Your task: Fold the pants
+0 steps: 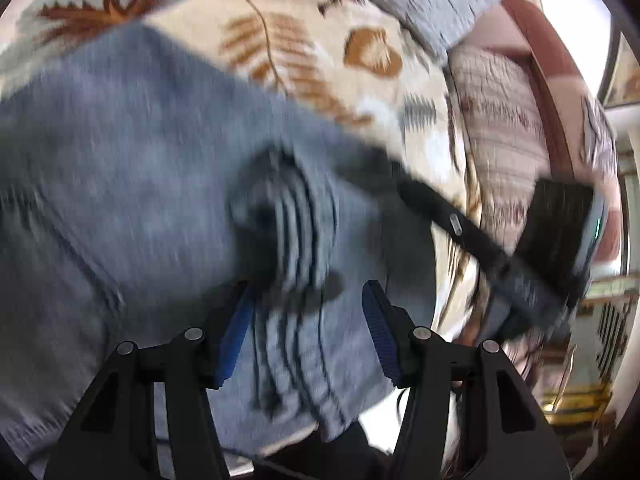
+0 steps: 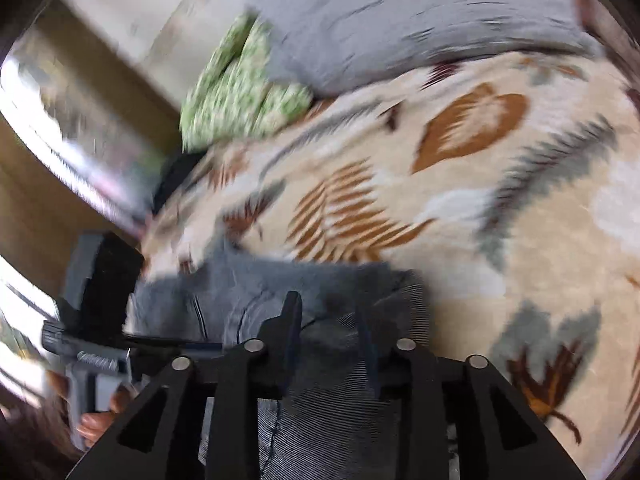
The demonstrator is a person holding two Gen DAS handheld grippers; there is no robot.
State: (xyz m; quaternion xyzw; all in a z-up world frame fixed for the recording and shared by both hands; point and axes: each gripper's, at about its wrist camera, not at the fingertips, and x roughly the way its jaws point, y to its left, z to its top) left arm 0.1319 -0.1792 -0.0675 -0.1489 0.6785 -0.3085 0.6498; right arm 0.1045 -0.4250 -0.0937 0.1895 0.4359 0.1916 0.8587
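pants [image 1: 140, 152]: blue-grey denim | bedspread [image 1: 304, 52]: cream, brown leaf print | pillow [image 2: 400, 16]: grey

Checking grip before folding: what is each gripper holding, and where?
Left gripper: nothing; its jaws stand apart around the folded edge of the jeans. Right gripper: too blurred to tell.

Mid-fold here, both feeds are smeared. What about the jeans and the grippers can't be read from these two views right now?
- Left wrist view: whether the left gripper pads press the jeans; motion blur smears the bunched folds between them.
- Right wrist view: the right gripper grip on the denim; blur hides its far finger.
- Both views: the jeans' full outline, cut off by the bottom edges and the gripper bodies.
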